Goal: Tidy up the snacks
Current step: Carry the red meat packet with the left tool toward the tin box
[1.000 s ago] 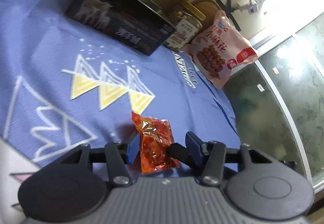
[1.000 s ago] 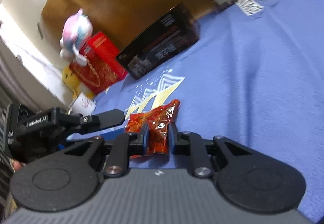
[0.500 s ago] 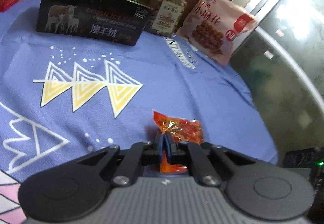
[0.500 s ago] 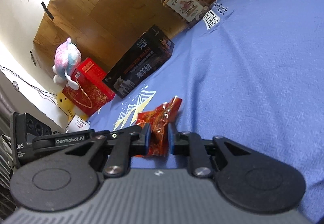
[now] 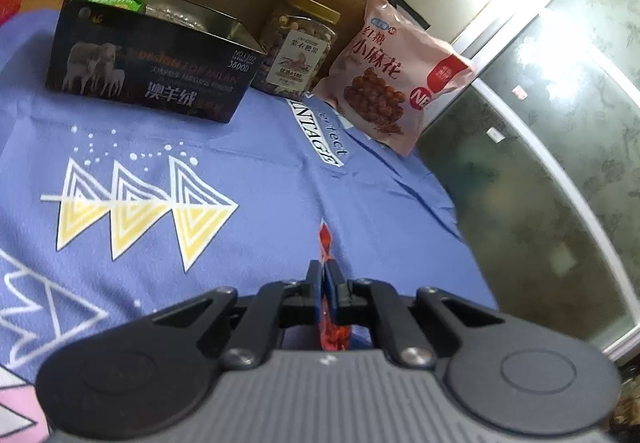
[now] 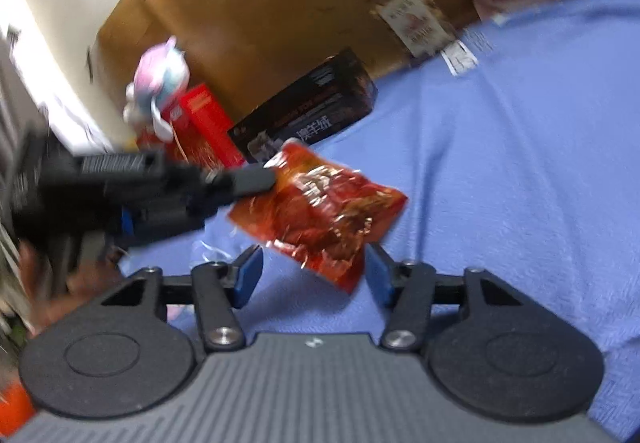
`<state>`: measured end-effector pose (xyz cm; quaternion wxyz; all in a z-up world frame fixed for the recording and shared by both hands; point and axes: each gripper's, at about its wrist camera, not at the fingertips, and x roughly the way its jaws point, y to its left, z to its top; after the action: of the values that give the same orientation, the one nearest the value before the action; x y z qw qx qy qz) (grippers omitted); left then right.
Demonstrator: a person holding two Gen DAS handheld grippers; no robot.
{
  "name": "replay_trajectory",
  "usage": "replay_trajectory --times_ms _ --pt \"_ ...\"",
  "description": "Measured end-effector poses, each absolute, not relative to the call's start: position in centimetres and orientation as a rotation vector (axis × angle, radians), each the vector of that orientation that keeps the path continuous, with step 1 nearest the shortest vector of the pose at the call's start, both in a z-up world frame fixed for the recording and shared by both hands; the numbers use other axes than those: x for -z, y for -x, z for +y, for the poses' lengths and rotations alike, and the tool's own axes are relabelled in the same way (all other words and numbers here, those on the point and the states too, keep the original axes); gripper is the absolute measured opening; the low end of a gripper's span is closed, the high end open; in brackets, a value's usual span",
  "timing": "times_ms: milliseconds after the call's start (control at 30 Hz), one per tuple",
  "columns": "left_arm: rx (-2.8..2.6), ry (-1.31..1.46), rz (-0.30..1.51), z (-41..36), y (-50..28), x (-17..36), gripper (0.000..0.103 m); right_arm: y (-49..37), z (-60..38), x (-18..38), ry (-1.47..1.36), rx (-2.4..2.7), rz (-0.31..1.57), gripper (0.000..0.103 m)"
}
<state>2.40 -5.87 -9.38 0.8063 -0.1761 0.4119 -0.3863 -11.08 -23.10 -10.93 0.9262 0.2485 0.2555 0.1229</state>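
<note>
Red snack packet (image 6: pixel 320 211) hangs above blue tablecloth (image 6: pixel 520 163), short of black sheep-print box (image 5: pixel 152 71). Your left gripper (image 5: pixel 326 275) is clamped on packet edge — sole hold. Right gripper (image 6: pixel 312 271) has fingers spread wide, packet's low corner between them, contact unclear; likely a handover. Box stands open-topped, probable destination. Beside box: nut jar (image 5: pixel 298 51), then pink snack bag (image 5: pixel 396 75). Path to box looks clear — only cloth between.
</note>
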Motion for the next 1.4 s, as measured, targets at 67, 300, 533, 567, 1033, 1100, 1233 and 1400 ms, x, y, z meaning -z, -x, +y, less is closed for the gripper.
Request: replay_trajectory --times_ms 67,300,533,567,1033,1100,1233,1400 --pt "0.821 0.360 0.881 -6.0 -2.3 9.3 0.004 11.0 -23.1 10.9 -0.501 -0.250 0.524 0.061" --pt "0.809 0.316 0.920 -6.4 -1.9 11.4 0.014 10.8 -23.1 10.9 -0.489 -0.254 0.521 0.061" --pt "0.875 0.444 0.958 -5.3 -2.6 11.3 0.008 11.8 -24.5 10.8 -0.571 -0.255 0.494 0.061" --pt "0.885 0.463 0.953 -5.1 -2.8 11.0 0.008 11.9 -24.8 10.7 -0.591 -0.262 0.485 0.061" --pt "0.969 0.528 0.890 -5.2 -1.4 8.5 0.008 11.6 -29.6 13.4 -1.185 -0.468 0.442 0.052" --pt "0.980 0.517 0.894 -5.3 -1.4 8.5 0.008 11.7 -29.6 13.1 -1.156 -0.453 0.446 0.037" --pt "0.970 0.472 0.909 -5.9 -1.6 8.8 0.010 12.3 -29.0 11.4 -1.026 -0.435 0.416 0.024" --pt "0.955 0.429 0.898 -6.0 -1.2 8.8 0.010 12.5 -28.3 11.2 -0.937 -0.391 0.422 0.023"
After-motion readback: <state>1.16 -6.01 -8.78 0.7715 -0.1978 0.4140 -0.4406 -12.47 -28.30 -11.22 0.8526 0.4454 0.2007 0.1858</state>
